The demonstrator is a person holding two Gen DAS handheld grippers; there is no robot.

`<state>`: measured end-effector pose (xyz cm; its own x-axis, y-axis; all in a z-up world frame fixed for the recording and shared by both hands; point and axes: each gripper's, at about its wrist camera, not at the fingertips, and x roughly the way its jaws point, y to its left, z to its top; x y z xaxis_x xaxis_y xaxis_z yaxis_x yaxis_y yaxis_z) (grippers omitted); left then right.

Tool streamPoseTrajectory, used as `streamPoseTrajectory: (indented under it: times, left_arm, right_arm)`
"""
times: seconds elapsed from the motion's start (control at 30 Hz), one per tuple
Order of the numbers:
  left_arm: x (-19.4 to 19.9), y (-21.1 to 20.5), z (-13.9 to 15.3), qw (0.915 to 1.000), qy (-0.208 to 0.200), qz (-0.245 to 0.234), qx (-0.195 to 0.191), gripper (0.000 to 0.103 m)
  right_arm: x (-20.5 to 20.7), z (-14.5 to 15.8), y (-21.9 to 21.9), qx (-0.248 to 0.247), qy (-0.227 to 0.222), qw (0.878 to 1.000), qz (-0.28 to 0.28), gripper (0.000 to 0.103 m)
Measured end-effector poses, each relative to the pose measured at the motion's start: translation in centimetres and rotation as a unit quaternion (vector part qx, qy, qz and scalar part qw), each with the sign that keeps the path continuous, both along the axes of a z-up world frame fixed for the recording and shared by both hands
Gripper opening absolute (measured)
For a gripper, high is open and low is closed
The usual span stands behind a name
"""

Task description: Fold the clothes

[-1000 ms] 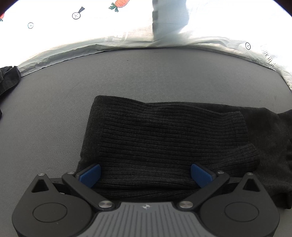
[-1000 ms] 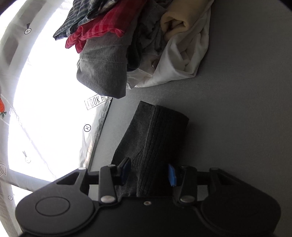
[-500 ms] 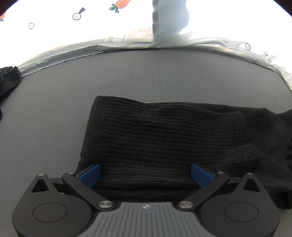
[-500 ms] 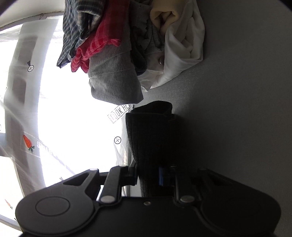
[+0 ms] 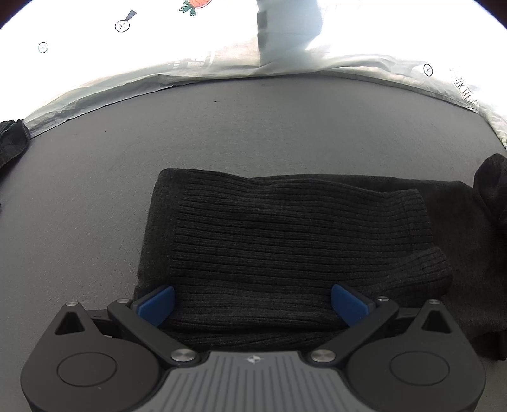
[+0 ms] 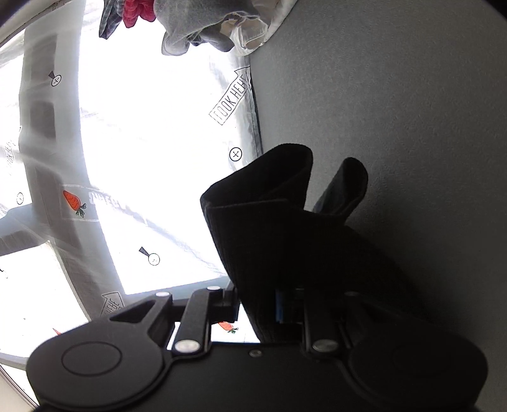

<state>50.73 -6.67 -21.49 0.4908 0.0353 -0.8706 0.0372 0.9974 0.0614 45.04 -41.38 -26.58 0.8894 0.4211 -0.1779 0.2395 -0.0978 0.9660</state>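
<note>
Fold-over: right gripper clamps dark ribbed knit garment end, seemingly lifted.
Left gripper, jaws open, pins the near edge; align ends squarely.

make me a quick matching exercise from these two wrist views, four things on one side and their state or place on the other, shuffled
Things:
1. left gripper
2. right gripper
3. dark knit garment
4. clothes pile

States or places:
a. clamped on a raised end of fabric
b. heaped at the far edge of the grey surface
c. jaws wide, over the cloth
d. mostly flat, partly folded

Pairs: 1-c, 2-a, 3-d, 4-b
</note>
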Motion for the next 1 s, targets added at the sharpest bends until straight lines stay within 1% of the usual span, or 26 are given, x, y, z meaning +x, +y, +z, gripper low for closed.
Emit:
streamPoseTrajectory:
  times: [0.07, 0.13, 0.2, 0.23, 0.3, 0.33, 0.37, 0.43, 0.47, 0.57, 0.63, 0.73, 0.8, 0.87, 0.97, 1.0]
  left_arm:
    - [0.0, 0.1, 0.0, 1.0, -0.002, -0.007, -0.001, 0.103]
    - [-0.1, 0.1, 0.0, 0.9999, -0.004, -0.013, -0.001, 0.103]
    - [-0.1, 0.1, 0.0, 0.9998, -0.005, -0.019, -0.003, 0.103]
    - [-0.1, 0.1, 0.0, 0.9997, -0.006, -0.021, -0.003, 0.103]
    - [-0.1, 0.2, 0.0, 0.9997, -0.007, -0.025, -0.004, 0.103]
    - [-0.2, 0.2, 0.0, 0.9996, -0.008, -0.026, -0.005, 0.103]
    - [-0.2, 0.2, 0.0, 0.9996, -0.009, -0.026, -0.005, 0.103]
    - [-0.3, 0.1, -0.1, 0.9996, -0.014, -0.023, -0.004, 0.103]
    - [-0.3, 0.1, -0.1, 0.9996, -0.016, -0.022, -0.004, 0.103]
    - [-0.4, 0.0, -0.1, 0.9996, -0.018, -0.019, -0.004, 0.103]
    - [-0.3, 0.0, -0.1, 0.9997, -0.019, -0.017, -0.004, 0.103]
    - [-0.4, 0.0, -0.2, 0.9997, -0.022, -0.013, -0.004, 0.103]
    - [-0.5, 0.0, -0.3, 0.9997, -0.024, -0.009, -0.004, 0.103]
    - [-0.5, 0.0, -0.3, 0.9997, -0.025, -0.005, -0.003, 0.103]
    - [-0.6, 0.0, -0.3, 0.9997, -0.026, 0.0, -0.002, 0.103]
    - [-0.7, 0.0, -0.4, 0.9997, -0.026, 0.001, -0.002, 0.103]
  right_arm:
    - [0.7, 0.0, 2.7, -0.007, 0.006, 0.999, 0.034, 0.021]
    - [1.5, -0.2, 5.0, -0.025, 0.027, 0.997, 0.073, 0.021]
    - [2.2, -0.6, 7.0, -0.04, 0.048, 0.993, 0.104, 0.025]
    - [2.4, -1.0, 7.8, -0.044, 0.063, 0.991, 0.11, 0.026]
    - [2.4, -1.0, 8.5, -0.038, 0.074, 0.991, 0.109, 0.031]
    - [2.6, -0.5, 8.5, -0.038, 0.07, 0.991, 0.111, 0.037]
    - [2.8, 0.1, 8.5, -0.039, 0.065, 0.991, 0.113, 0.048]
    - [3.2, 1.4, 8.5, -0.045, 0.053, 0.99, 0.121, 0.059]
    - [3.4, 2.1, 8.7, -0.055, 0.044, 0.989, 0.128, 0.062]
    - [4.1, 3.8, 9.2, -0.086, 0.025, 0.984, 0.156, 0.064]
    - [4.1, 4.0, 9.4, -0.084, 0.022, 0.983, 0.163, 0.064]
    - [4.4, 4.8, 9.9, -0.105, 0.021, 0.975, 0.193, 0.064]
    - [4.6, 5.5, 10.3, -0.115, 0.009, 0.971, 0.212, 0.066]
    - [4.8, 6.2, 10.7, -0.12, -0.003, 0.967, 0.225, 0.071]
    - [5.5, 7.5, 11.8, -0.126, -0.034, 0.959, 0.251, 0.071]
    - [5.7, 7.8, 12.2, -0.13, -0.037, 0.957, 0.258, 0.07]
